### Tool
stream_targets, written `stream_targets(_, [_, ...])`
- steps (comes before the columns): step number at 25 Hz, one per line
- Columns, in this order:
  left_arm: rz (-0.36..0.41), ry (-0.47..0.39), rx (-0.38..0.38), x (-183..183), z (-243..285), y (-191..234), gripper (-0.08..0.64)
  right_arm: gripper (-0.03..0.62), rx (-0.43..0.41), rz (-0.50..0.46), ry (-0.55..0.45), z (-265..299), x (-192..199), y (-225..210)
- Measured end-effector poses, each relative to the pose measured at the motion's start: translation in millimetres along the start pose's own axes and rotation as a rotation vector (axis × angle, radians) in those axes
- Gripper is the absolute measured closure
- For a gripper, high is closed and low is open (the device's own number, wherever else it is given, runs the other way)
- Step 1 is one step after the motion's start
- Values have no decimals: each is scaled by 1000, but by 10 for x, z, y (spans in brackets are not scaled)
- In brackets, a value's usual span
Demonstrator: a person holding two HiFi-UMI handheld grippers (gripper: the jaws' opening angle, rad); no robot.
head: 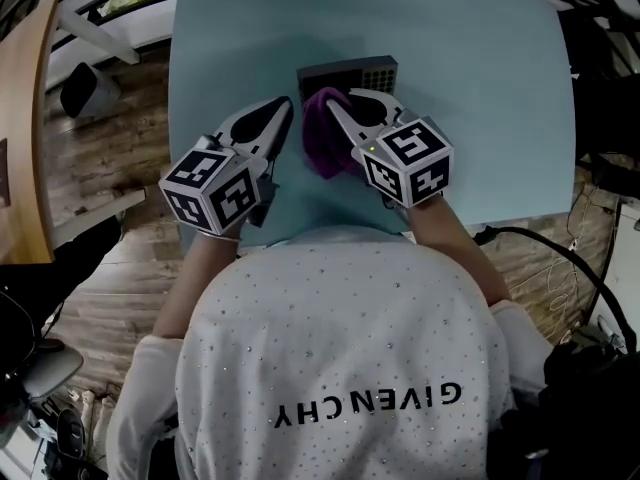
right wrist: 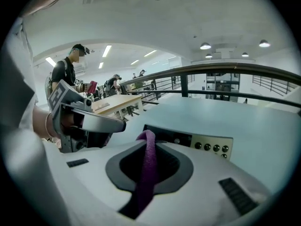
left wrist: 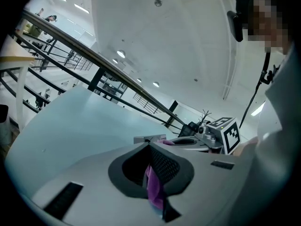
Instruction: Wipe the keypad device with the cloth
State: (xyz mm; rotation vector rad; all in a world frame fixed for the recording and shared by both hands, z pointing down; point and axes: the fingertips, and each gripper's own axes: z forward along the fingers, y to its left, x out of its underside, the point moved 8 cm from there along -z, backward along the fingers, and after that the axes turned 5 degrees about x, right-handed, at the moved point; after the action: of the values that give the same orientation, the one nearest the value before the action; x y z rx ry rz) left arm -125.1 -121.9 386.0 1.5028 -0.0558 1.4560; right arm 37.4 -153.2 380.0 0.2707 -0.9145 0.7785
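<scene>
The dark keypad device (head: 350, 70) lies on the light blue table (head: 480, 88), its button panel at its right end (right wrist: 214, 146). A purple cloth (head: 325, 138) is bunched just in front of it, held between both grippers. My right gripper (head: 333, 100) is shut on a fold of the cloth (right wrist: 146, 166), its tip by the device's near edge. My left gripper (head: 288, 106) sits close to the left of the cloth, and a purple strip (left wrist: 154, 188) is pinched in its shut jaws. The device (left wrist: 149, 139) shows just past the left gripper's tip.
The table's near edge runs just in front of the person's chest. A wooden table (head: 20, 128) stands at the far left over wood flooring. A black cable (head: 560, 258) loops on the floor to the right. Other people (right wrist: 66, 74) stand far behind railings.
</scene>
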Motion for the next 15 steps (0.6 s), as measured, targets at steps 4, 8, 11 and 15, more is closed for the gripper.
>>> stream_targets(4, [4,10,16,-2,20,-23,560,577,59,52,-3,-92,46,-158])
stream_targets(8, [8,12,22,-13,24,-34,560,577,127,77,-2,-196,101,-315])
stream_targets(11, [10,12,27,1,41,-46,560,577,179,101,-1,-267,169,-463])
stream_targets(15, [-9,-1,82,-5,47,-112,560,577,245,132,9,-370,240,-631])
